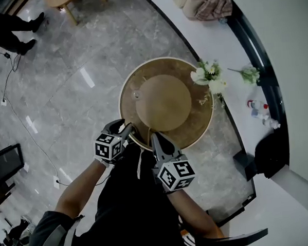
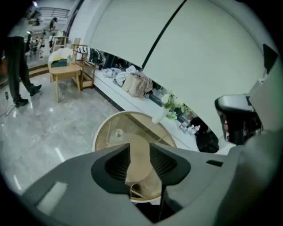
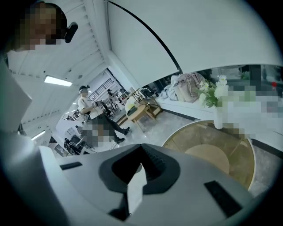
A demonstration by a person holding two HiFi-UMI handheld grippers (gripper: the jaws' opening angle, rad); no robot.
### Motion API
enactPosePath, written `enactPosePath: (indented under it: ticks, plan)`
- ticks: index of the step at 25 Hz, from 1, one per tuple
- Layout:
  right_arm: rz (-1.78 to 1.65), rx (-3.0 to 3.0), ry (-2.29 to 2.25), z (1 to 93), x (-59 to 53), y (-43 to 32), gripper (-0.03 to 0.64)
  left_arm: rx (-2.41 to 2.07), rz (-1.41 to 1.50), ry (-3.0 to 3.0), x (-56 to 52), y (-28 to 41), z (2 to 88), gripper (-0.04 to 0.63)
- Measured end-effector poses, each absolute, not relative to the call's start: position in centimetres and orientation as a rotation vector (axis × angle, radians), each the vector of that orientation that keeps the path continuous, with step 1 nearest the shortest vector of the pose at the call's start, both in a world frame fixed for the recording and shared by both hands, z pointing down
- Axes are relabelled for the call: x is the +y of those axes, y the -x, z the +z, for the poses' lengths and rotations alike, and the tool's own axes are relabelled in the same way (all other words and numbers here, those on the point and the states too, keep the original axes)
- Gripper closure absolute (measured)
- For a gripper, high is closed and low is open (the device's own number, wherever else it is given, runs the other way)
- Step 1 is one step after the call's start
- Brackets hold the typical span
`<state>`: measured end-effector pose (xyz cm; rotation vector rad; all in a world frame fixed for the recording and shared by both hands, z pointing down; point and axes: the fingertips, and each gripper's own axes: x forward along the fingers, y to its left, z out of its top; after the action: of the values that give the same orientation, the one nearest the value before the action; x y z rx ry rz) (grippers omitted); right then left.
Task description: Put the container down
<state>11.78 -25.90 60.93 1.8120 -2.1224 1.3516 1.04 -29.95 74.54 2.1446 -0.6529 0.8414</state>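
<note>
Container (image 1: 136, 95) on glass table (image 1: 197, 120), round from above, left gripper (image 2: 139, 149) half-open, empty, right gripper (image 3: 140, 153) closed

Between the right gripper (image 3: 138, 165)'s nearly closed jaws sits a pale sliver (image 3: 135, 190). Whether it is a pinched thing or only light through the gap cannot be told. Ahead of the left gripper (image 2: 139, 148), a small round object (image 2: 118, 132) on the table (image 2: 100, 132) is too small to identify, and that gripper's body hides the table's near rim.
</note>
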Motion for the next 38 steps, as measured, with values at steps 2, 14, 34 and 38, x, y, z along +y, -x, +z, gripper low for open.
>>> enactPosePath:
  ticks: [2, 14, 34, 38]
  plan:
    - [1.336, -2.141, -1.813, 60.0, -26.1, -11.9, 0.615, -0.703, 0.764, -2.161, -30.7, -1.3, 71.2, 0.469]
    - [1.218, -2.277, -1.848, 53.1, -26.2, -11.9, 0.615, -0.698, 0.478, -2.257, -27.9, -2.6, 55.6, 0.588]
    - [0.81, -2.514, -1.945, 38.7, -27.6, -10.4, 0.615, -0.802, 0.118, -2.421, -28.7, -3.1, 39.1, 0.588]
    - [0.68, -2.562, -1.94, 36.3, -27.9, -9.8, 0.615, -0.846, 0.056, -2.452, -29.2, -2.3, 36.9, 0.588]
